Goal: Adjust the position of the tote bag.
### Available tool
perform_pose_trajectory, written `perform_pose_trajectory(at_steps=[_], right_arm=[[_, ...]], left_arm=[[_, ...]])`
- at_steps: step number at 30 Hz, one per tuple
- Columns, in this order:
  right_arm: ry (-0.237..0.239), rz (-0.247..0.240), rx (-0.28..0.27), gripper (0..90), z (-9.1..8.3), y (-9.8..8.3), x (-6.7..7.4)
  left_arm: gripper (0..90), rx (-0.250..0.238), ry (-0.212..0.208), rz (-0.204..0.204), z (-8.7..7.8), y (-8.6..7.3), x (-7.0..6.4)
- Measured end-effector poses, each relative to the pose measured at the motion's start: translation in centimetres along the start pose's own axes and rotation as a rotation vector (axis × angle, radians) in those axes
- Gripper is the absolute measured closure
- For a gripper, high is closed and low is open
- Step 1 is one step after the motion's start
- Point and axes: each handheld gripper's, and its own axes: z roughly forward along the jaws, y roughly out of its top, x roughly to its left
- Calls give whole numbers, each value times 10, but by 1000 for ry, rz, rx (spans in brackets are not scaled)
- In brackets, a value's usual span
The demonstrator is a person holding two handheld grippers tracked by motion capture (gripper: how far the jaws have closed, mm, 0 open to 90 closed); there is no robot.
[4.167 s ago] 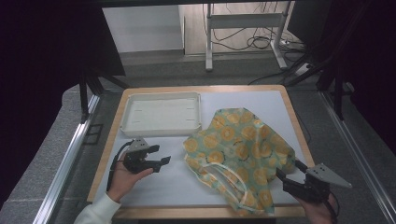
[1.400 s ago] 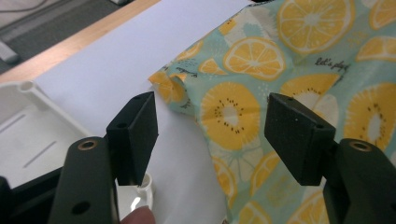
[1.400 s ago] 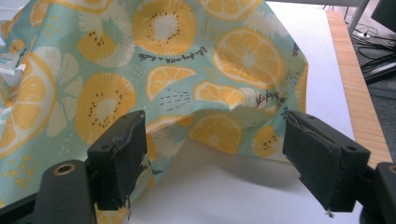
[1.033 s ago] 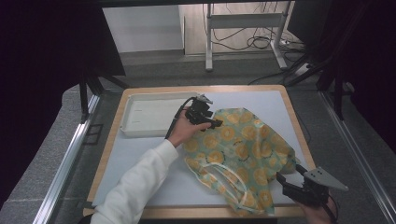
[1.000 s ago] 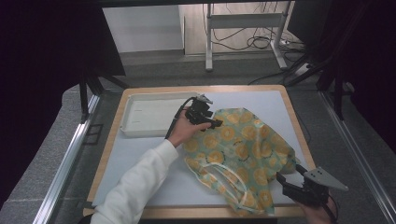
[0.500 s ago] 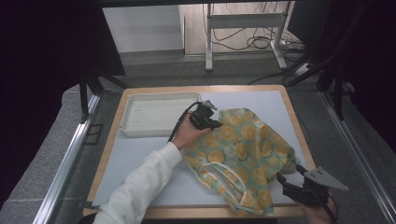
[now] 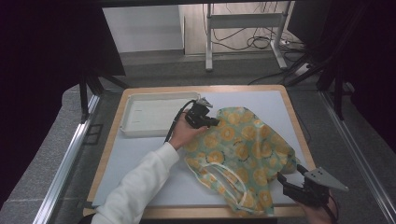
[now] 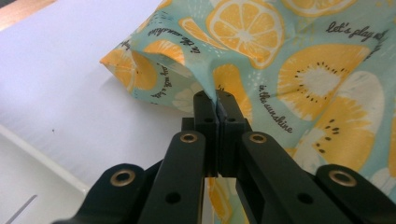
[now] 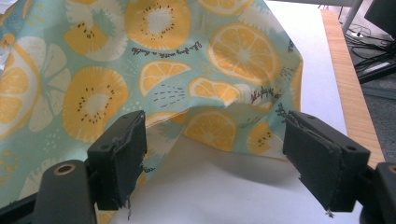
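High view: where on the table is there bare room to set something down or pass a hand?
Bare white mat lies below the white tray, left of the sleeve, and in a strip along the far edge right of the left claw. The fruit-print cloth crowds the right half down to the right claw.

The high view is evenly lit over the pale blue-grey tabletop with its light wooden rim (image 7: pixel 140 182), while the left and right edges of the frame fall into near black. The picture is soft and slightly grainy. In the left gripper view, the teal cotton cloth printed with orange and kiwi slices (image 8: pixel 299 70) is bright and sharp; the near black jaws at the bottom are blurred. In the right gripper view the cloth casts a soft shadow beneath its lifted edge, lower centre.
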Motion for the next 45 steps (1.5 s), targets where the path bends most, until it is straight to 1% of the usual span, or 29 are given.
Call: perform_pose_trajectory(at_steps=[5,9,15,16,20,22,23,27,36,40,45], right_arm=[[-5,0,2,217,0,0,-1],[-9,2,0,217,-2,0,-3],[-44,-12,17,220,-5,-3,-6],[-56,-4,19,221,-7,-5,-10],[-69,5,24,225,-9,-7,-14],[-77,-2,33,229,-10,-8,-15],[-84,-15,43,232,-9,-9,-15],[-86,-24,52,234,-8,-9,-15],[-108,-34,72,264,-2,-9,-17],[-125,-49,87,287,5,-8,-19],[-131,-58,105,319,16,-4,-24]], left_arm=[[896,-6,2,8,-3,-3,-1],[896,-10,1,-1,-3,-4,1],[897,-12,-7,3,-2,-5,1],[897,-11,-8,0,-2,-6,2],[896,-11,-12,-3,-1,-7,3],[897,-8,-16,-5,0,-7,3],[897,-6,-17,-4,0,-7,3],[896,-6,-18,-5,2,-8,3],[896,-6,-17,-9,1,-7,4],[896,-3,-15,-6,1,-6,4],[896,-8,-13,-3,0,-5,3]])
